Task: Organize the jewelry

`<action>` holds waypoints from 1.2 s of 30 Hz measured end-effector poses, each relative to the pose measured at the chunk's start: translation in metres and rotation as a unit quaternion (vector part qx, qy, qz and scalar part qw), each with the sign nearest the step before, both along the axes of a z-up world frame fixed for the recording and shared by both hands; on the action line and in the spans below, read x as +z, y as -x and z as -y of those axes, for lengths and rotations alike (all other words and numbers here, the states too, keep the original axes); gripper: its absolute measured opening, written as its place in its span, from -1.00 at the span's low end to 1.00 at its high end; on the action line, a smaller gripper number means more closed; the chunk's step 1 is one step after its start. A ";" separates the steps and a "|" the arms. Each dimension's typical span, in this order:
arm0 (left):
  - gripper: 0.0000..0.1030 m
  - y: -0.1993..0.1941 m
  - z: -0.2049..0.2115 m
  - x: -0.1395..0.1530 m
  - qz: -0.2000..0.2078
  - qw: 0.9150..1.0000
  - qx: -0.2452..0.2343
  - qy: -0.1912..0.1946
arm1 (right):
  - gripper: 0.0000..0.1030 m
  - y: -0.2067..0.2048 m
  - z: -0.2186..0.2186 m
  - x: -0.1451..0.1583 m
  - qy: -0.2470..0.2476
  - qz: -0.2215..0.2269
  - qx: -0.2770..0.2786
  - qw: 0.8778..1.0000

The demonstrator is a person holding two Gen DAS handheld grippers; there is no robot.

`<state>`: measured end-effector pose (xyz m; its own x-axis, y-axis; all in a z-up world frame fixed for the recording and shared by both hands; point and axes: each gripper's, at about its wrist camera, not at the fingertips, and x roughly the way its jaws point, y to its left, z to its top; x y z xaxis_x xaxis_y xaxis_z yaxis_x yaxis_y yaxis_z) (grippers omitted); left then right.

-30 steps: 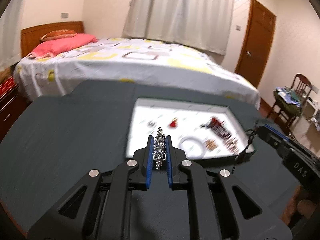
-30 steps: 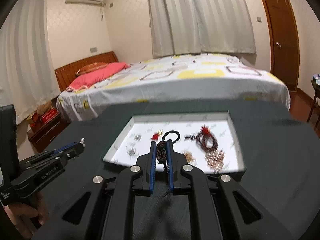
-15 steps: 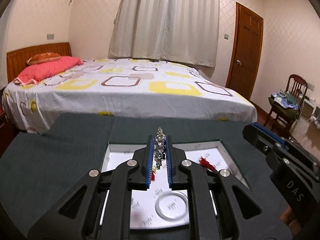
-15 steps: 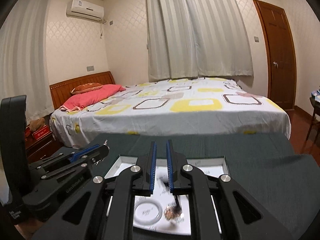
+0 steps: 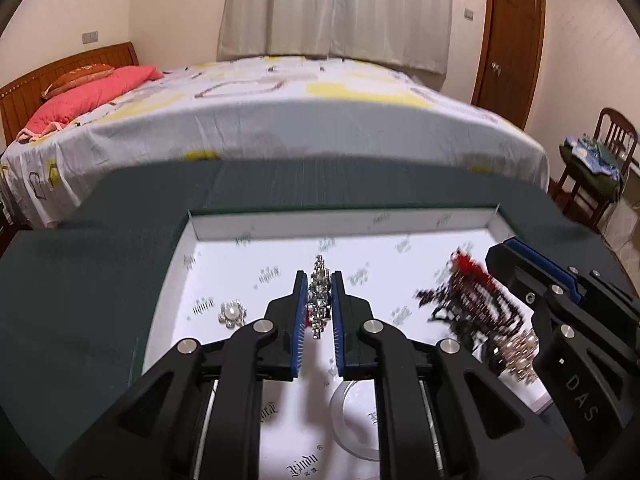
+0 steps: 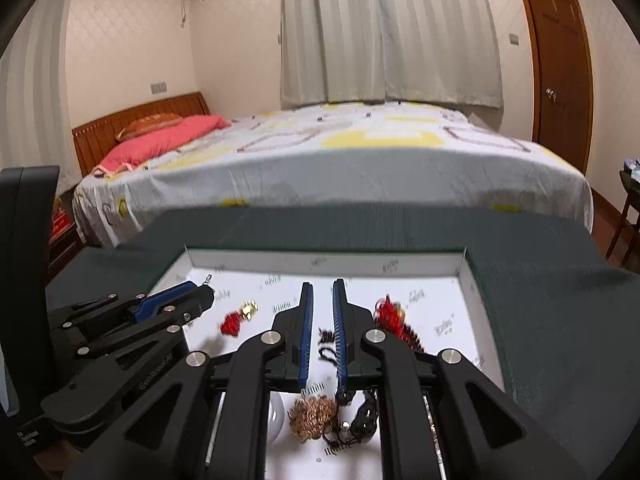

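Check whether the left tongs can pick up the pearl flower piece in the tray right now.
Probably not yet: the left tongs are shut on a rhinestone strand. Otherwise the way looks free; the pearl flower piece lies uncovered on the white tray just to their left.

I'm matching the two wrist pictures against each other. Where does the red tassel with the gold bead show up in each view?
Left wrist: only a red scrap shows behind the left gripper, which is shut on a rhinestone piece; I cannot tell that it is the tassel.
Right wrist: the red tassel lies left of centre on the white tray, beside the left gripper's tip.
Shared landmark: the tray's far wall.
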<state>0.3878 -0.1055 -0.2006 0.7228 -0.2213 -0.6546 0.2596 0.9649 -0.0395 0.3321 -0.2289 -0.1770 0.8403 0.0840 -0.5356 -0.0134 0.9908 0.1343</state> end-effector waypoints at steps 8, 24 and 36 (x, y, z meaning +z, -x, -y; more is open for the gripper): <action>-0.17 0.003 0.000 -0.010 -0.006 1.000 0.003 -0.004 | -0.79 -0.003 0.000 -0.011 0.012 -0.025 -0.005 1.000; 0.35 0.024 -0.013 0.005 -0.001 1.000 0.013 0.009 | 0.27 0.023 0.016 0.005 0.018 -0.017 -0.037 0.999; 0.77 0.128 -0.038 0.046 0.014 1.000 0.028 0.005 | 0.56 0.122 0.013 0.038 0.034 -0.010 -0.053 0.998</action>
